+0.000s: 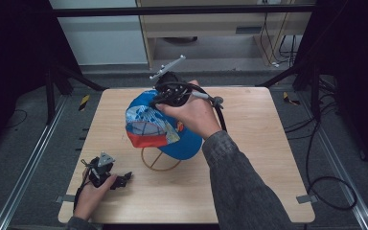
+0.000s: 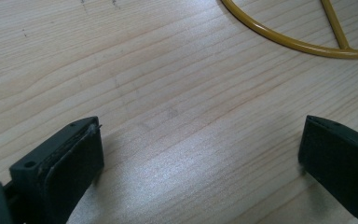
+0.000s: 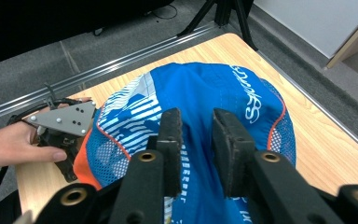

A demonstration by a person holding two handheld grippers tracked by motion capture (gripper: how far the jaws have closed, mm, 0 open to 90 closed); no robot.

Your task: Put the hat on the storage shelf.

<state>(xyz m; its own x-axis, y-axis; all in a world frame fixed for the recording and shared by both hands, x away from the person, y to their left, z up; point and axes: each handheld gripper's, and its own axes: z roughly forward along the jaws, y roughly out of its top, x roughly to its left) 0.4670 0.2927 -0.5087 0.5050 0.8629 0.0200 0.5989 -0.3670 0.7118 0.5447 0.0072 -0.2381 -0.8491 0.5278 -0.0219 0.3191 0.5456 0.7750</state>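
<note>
A pale wooden table (image 1: pixel 249 158) stands on grey carpet, with metal rails along both sides and dark stands at the back. On the table, a little past its middle toward twelve o'clock, a blue cap (image 1: pixel 165 125) with white print and an orange-red brim sits on a yellow wire stand (image 1: pixel 159 163), whose round base lies on the wood at the cap's six o'clock side. The right gripper (image 1: pixel 159 99), held in the person's right hand (image 1: pixel 194 115), is over the crown of the cap at the cap's twelve o'clock edge. In the right gripper view its two black jaws stand a small way apart just above the blue cloth (image 3: pixel 200 88); no fold of cloth is seen pinched between them, and whether the pads touch the cap cannot be told. The left gripper (image 1: pixel 122 179) rests near the table's seven o'clock corner in the left hand (image 1: pixel 91 196), well apart from the cap. In the left gripper view its jaws are wide apart over bare wood (image 2: pixel 168 116), with part of the yellow ring (image 2: pixel 279 39) at one o'clock.
</note>
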